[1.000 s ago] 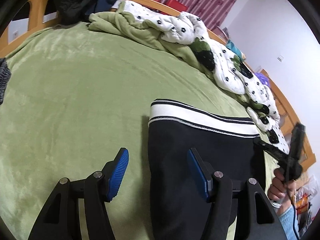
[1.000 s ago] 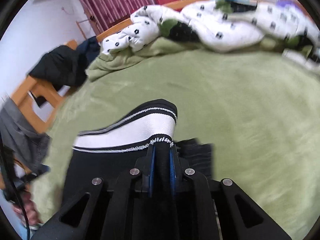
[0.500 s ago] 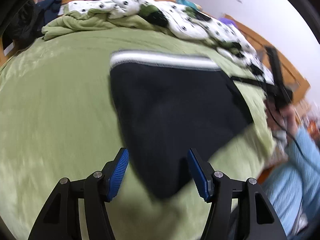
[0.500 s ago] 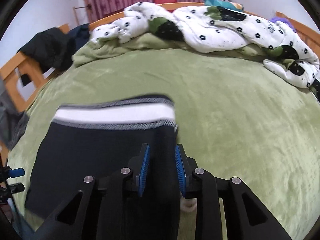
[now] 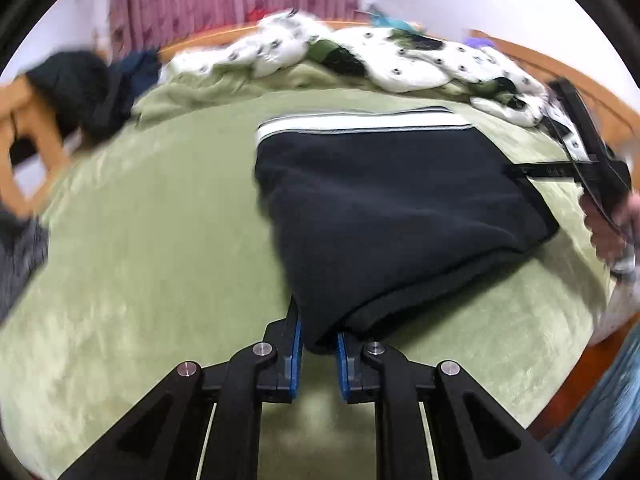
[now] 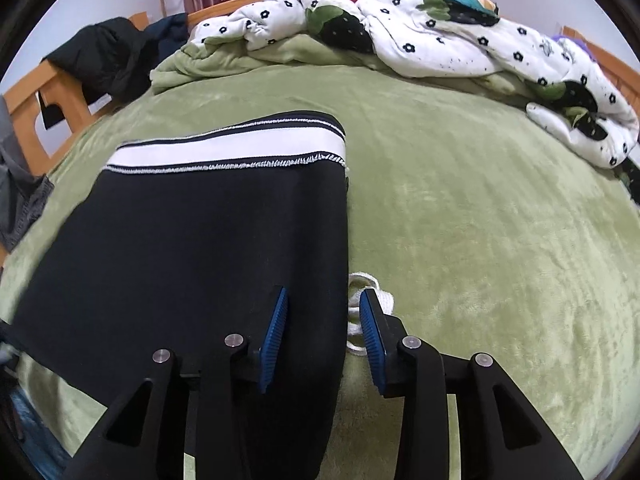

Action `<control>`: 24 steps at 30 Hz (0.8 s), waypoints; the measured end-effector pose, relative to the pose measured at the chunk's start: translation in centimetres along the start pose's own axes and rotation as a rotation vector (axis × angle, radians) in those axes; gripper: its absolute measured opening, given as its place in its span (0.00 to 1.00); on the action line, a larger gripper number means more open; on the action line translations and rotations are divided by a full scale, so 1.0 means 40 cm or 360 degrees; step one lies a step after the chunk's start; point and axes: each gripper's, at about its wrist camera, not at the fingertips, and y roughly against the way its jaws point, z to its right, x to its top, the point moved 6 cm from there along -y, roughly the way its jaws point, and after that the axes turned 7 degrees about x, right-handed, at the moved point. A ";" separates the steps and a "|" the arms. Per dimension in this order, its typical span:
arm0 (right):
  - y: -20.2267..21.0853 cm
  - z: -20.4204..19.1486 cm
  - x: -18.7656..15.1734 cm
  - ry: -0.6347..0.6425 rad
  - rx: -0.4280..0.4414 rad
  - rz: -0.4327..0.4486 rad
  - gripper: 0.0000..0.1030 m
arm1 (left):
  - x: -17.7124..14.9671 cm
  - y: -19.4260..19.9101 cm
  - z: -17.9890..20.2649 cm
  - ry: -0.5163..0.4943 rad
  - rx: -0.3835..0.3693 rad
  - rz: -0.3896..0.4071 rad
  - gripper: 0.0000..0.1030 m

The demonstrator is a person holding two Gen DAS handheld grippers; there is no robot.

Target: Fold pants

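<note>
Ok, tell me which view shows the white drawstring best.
The right wrist view: the drawstring loops out from under the pants onto the green blanket, between the right claw's opening pads. The left wrist view shows none of it, only the pants.

Both grippers, the left gripper [image 5: 319, 344] and the right gripper [image 6: 323, 336], are black linkages with silver screws and ribbed blue pads [image 6: 274, 334]; at four o'clock in the left wrist view, a light-blue sleeve [image 5: 600, 412].

The folded black fleece pants with a white-striped waistband [image 6: 208, 232] lie on the green plush bedspread [image 6: 460, 220], waistband farthest from both cameras. Behind them, a crumpled white flower-print quilt [image 6: 440, 36] runs along the far edge. A dark jacket [image 6: 104, 60] drapes the wooden bed frame [image 6: 28, 108] at left.
</note>
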 end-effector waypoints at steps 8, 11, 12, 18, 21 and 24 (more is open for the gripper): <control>0.050 -0.021 -0.003 0.0084 -0.0030 -0.0006 0.35 | -0.043 0.036 -0.038 0.0131 -0.0116 -0.0209 0.20; 0.093 -0.045 0.000 0.0144 0.0015 0.0081 0.37 | -0.035 0.097 -0.044 0.0120 -0.0090 -0.0138 0.33; 0.097 -0.054 -0.003 0.0161 0.0030 0.0091 0.37 | -0.028 0.113 -0.036 0.0123 -0.0117 -0.0095 0.33; 0.021 -0.067 -0.044 0.0253 -0.0008 -0.0014 0.38 | 0.143 0.043 0.028 0.0151 -0.0167 0.0002 0.41; 0.011 -0.073 -0.065 0.0364 -0.0042 0.0040 0.43 | 0.121 -0.014 0.066 0.0080 -0.0109 -0.0076 0.41; 0.012 -0.059 -0.059 0.0270 -0.0003 -0.0012 0.43 | 0.059 -0.069 0.101 -0.0010 0.0051 -0.0145 0.42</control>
